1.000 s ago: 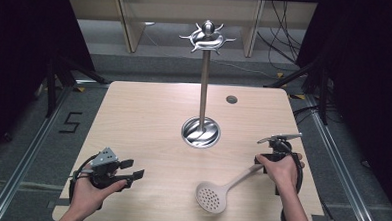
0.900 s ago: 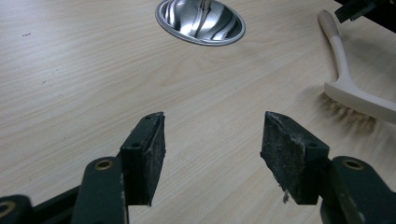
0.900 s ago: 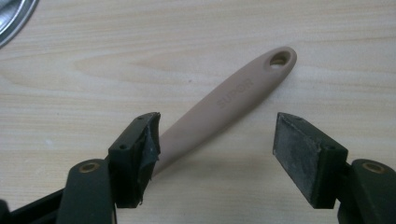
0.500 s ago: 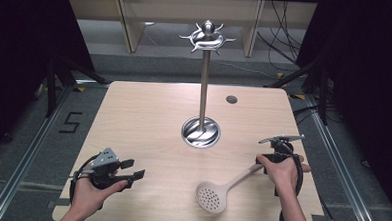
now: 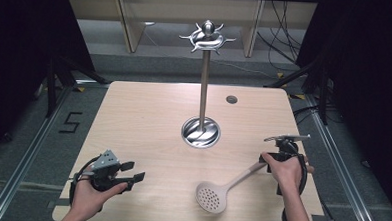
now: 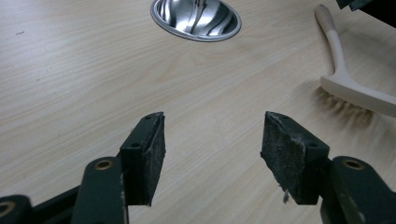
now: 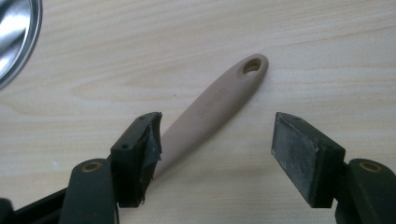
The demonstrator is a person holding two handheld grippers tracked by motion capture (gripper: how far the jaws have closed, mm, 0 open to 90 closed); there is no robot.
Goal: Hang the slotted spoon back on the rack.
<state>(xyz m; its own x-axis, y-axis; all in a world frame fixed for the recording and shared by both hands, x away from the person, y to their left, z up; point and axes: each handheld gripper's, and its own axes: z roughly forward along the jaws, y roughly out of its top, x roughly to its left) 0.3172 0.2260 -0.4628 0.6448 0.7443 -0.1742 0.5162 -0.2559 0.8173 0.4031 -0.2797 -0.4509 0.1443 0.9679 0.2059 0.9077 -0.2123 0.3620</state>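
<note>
A steel stand (image 5: 203,86) rises from a round dished base (image 5: 201,132) near the middle of the table (image 5: 148,118); the dish holds nothing but the foot of the pole. At the top of the pole sits a ring of hooks (image 5: 207,39), all bare.

A beige skimmer (image 5: 231,184) lies flat on the wood at the near right, its perforated head (image 5: 211,197) toward the person and its handle (image 7: 210,112) slanting away to the right. The right gripper (image 7: 215,154) hangs over the handle with its jaws spread wide; the handle lies between them, passing just by the left pad (image 7: 148,144), and whether it touches the pad cannot be told. The hanging hole (image 7: 252,66) at the handle's end lies beyond the jaws.

The left gripper (image 6: 212,156) sits at the near left corner, well apart from the skimmer, its jaws spread over bare wood.

The table is pale wood grain with a small dark disc (image 5: 231,99) set in it near the far right. Grey floor surrounds it, with a metal rail (image 5: 29,153) on the left and a taped "5" (image 5: 71,121). Cables (image 5: 281,49) trail at the back right, before pale wooden legs (image 5: 128,22).
</note>
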